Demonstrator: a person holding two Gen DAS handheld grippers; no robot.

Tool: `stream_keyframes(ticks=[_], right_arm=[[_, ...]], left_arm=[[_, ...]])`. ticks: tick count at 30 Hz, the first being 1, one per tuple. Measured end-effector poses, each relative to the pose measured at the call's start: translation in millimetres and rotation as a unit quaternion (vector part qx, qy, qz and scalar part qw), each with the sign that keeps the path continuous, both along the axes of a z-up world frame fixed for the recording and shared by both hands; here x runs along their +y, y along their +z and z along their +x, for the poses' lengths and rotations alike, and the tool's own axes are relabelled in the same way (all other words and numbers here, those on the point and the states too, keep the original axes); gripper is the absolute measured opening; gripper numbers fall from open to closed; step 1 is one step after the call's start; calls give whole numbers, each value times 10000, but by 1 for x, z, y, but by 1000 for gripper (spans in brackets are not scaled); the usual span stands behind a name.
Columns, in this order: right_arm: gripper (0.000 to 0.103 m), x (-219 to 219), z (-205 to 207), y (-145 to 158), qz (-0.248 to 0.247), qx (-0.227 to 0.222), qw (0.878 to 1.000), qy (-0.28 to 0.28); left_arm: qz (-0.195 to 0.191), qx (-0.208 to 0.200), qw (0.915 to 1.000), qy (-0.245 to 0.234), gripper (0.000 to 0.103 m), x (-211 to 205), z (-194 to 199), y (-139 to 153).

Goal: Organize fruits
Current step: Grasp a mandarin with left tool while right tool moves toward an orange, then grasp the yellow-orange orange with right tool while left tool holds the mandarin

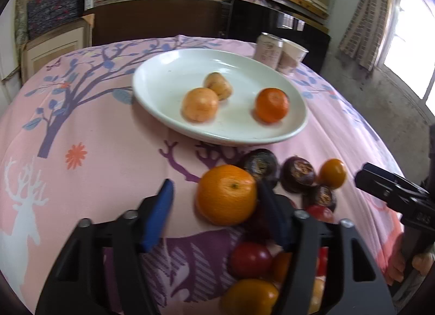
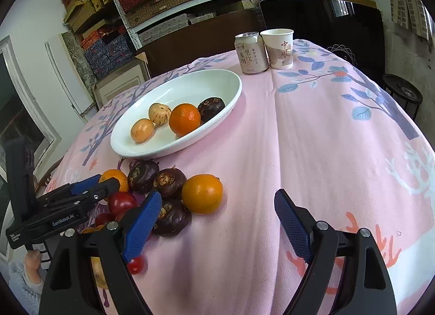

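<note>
A white plate (image 1: pixel 168 75) (image 2: pixel 217 81) holds a pale orange fruit (image 1: pixel 200 104) (image 2: pixel 142 130), a tan fruit (image 1: pixel 218 85) (image 2: pixel 159 114), an orange (image 1: pixel 272 105) (image 2: pixel 185 119) and, in the right wrist view, a dark fruit (image 2: pixel 211 109). A pile of fruit lies in front of the plate. My left gripper (image 1: pixel 214 198) (image 2: pixel 104 181) is open around a large orange (image 1: pixel 227 195) (image 2: pixel 115 177) in the pile, its fingers apart from the skin. My right gripper (image 2: pixel 216 206) (image 1: pixel 365 176) is open and empty above the cloth, right of the pile.
The pile holds dark brown fruits (image 2: pixel 170 181), another orange (image 2: pixel 202 193) and red fruits (image 2: pixel 122 203). A drink can (image 2: pixel 250 52) and a paper cup (image 2: pixel 280 48) stand behind the plate. The pink patterned cloth (image 2: pixel 312 138) covers the table. Shelves stand behind.
</note>
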State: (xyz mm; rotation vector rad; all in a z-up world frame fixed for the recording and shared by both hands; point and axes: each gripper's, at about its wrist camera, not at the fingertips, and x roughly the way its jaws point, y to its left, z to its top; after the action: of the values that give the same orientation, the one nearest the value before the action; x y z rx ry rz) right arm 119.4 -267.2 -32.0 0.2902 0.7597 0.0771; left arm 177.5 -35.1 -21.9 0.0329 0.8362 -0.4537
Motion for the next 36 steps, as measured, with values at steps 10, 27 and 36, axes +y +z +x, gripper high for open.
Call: stream_keyframes(ticks=[10, 27, 36], right_arm=[[81, -1, 8, -5, 178, 143, 9997, 117], [44, 13, 31, -16, 259, 371, 9979, 472], [38, 2, 19, -13, 498, 242, 9977, 396]], left_arm=[[-59, 15, 10000, -63, 45, -1, -4, 1], [396, 65, 9975, 577, 51, 20, 4, -10], [-73, 11, 9976, 689, 45, 34, -5, 4]])
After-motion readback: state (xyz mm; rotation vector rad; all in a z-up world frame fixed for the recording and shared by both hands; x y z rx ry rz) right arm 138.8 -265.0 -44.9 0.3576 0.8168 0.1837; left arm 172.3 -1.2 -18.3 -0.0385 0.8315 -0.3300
